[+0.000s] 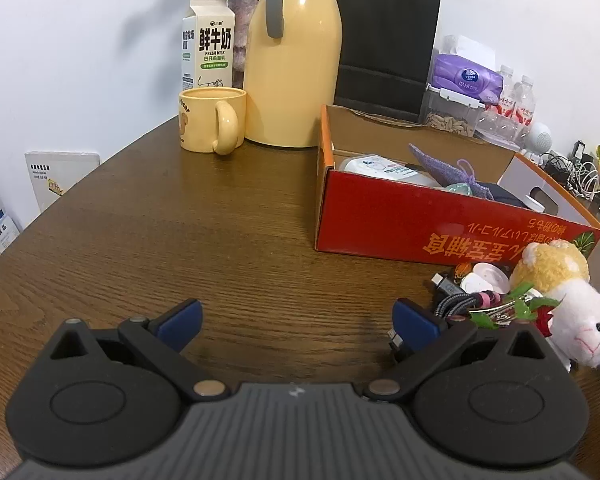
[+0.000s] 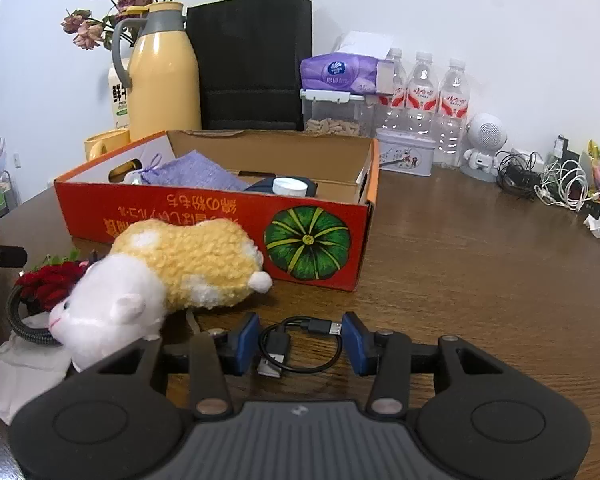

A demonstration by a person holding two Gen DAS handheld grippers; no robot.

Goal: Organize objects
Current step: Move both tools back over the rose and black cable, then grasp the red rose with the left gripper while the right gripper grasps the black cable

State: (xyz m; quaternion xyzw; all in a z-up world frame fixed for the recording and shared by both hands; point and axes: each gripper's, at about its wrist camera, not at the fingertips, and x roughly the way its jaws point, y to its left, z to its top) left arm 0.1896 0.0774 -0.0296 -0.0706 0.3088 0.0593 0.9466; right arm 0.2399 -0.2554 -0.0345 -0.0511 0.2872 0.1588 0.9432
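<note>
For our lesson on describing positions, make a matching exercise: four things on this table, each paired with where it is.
Things:
1. coiled black cable
2. plush toy
3. purple pouch
4. yellow mug

Places:
a. inside the red box
b. beside the yellow flask
c. between the right gripper pads
d. in front of the red box

Pairs: 1-c, 2-d, 3-a, 4-b

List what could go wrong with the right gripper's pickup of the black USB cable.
The right gripper has closed onto the coiled black USB cable; its fingers touch only the loop's edges, so the loop may buckle and slip out. The plush hamster lies close beside the left finger and could be nudged on lifting.
</note>
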